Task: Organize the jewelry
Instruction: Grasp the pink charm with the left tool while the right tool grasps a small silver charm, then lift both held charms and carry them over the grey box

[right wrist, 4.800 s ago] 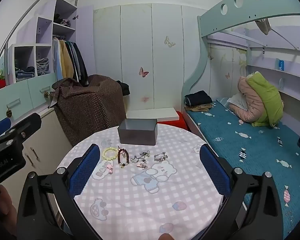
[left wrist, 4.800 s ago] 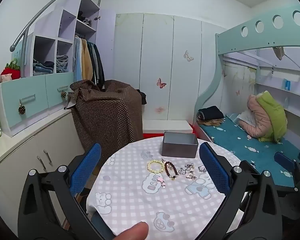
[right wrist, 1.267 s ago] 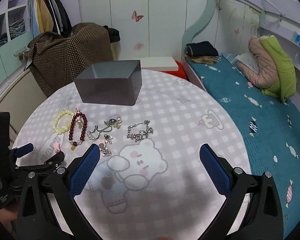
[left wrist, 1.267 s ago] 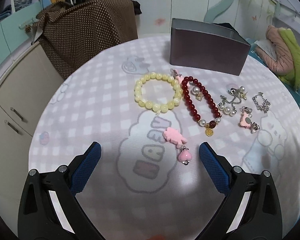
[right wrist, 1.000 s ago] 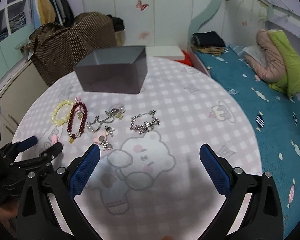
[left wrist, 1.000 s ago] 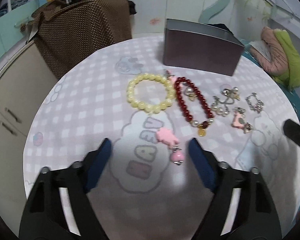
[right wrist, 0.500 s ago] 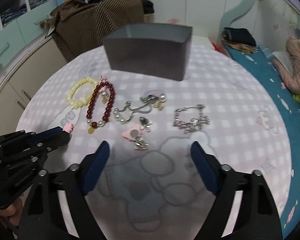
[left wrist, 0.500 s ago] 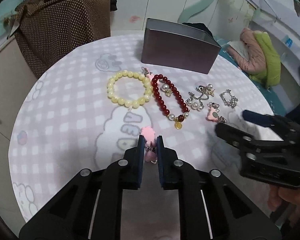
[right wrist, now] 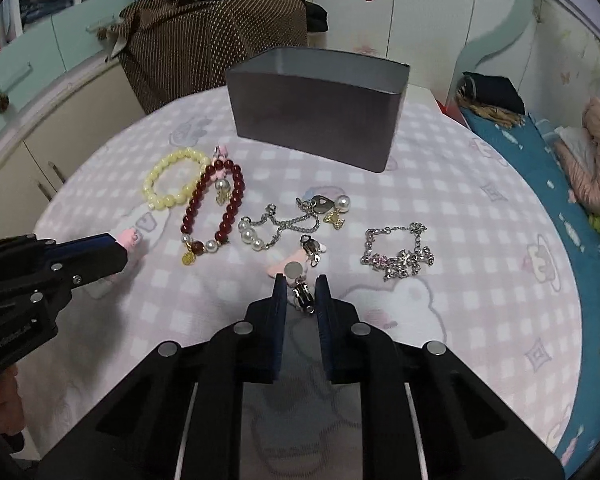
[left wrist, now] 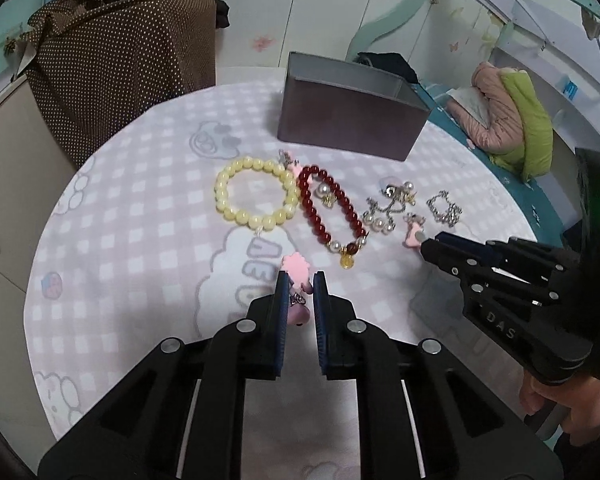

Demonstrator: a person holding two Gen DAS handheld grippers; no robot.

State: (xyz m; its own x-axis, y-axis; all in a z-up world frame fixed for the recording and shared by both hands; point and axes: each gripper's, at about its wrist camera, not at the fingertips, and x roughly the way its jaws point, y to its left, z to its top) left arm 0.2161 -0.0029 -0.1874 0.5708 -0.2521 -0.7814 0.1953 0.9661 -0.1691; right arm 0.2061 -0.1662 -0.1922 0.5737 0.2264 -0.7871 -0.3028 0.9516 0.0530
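We had the left gripper (left wrist: 300,280) clenched on the pink charm (left wrist: 297,267), which lay on the table (left wrist: 140,248) just near of the yellow bracelet (left wrist: 255,196). Our right gripper (right wrist: 301,283) had just been closing, its pads now on a small clip charm (right wrist: 303,295) near the pearl chain (right wrist: 274,225). The grey box (right wrist: 316,110) stood at the far side.
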